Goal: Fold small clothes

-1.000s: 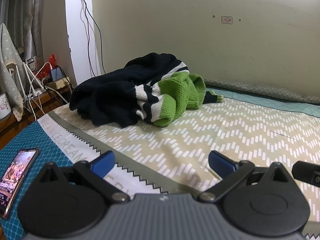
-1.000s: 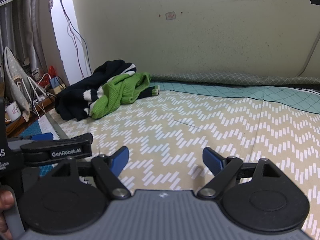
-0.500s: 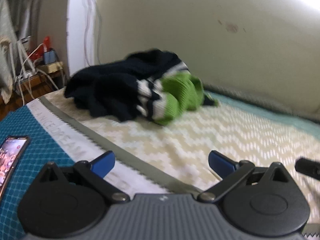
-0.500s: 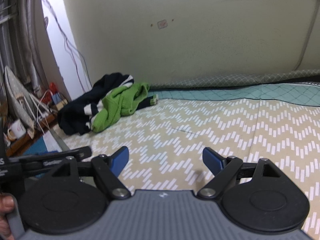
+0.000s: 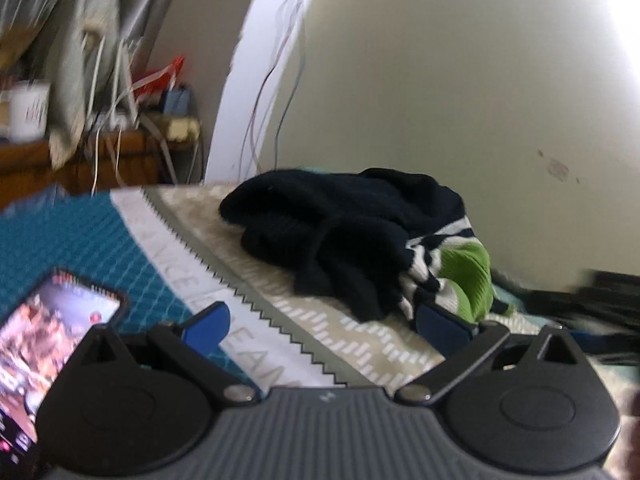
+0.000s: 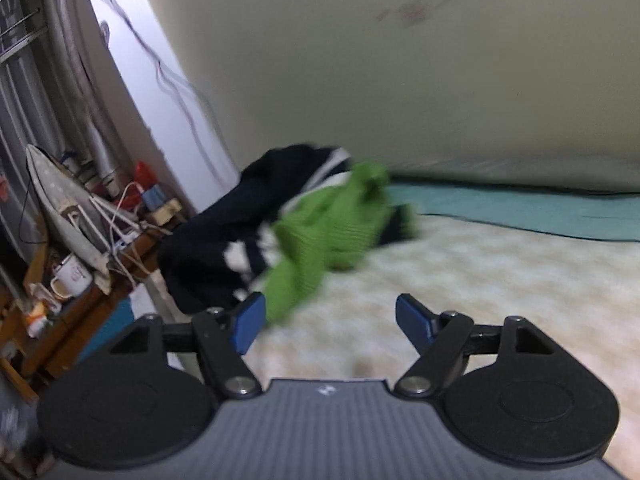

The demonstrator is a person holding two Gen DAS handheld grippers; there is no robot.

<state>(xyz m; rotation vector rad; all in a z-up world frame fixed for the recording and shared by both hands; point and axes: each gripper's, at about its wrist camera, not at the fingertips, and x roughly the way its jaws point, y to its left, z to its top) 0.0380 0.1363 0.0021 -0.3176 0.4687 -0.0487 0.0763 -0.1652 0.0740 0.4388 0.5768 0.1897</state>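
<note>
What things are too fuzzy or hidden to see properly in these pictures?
- Sweater, right wrist view: motion blur smears the knit; its shape, and whether it is one garment or more, is unclear.
- Phone, left wrist view: partly cut off by the left edge and hidden behind the left tongs; the screen is unreadable.
- Mug, right wrist view: its print is too small to read.
- Bedspread, right wrist view: pattern blurred away.

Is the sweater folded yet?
Not yet. Nothing looks folded: the navy and green sweater lies crumpled on the bedspread. In hand: nothing. The left tongs are open and empty, and the right tongs, just narrowing, grip nothing. Grabbing, spreading and folding remain.
</note>
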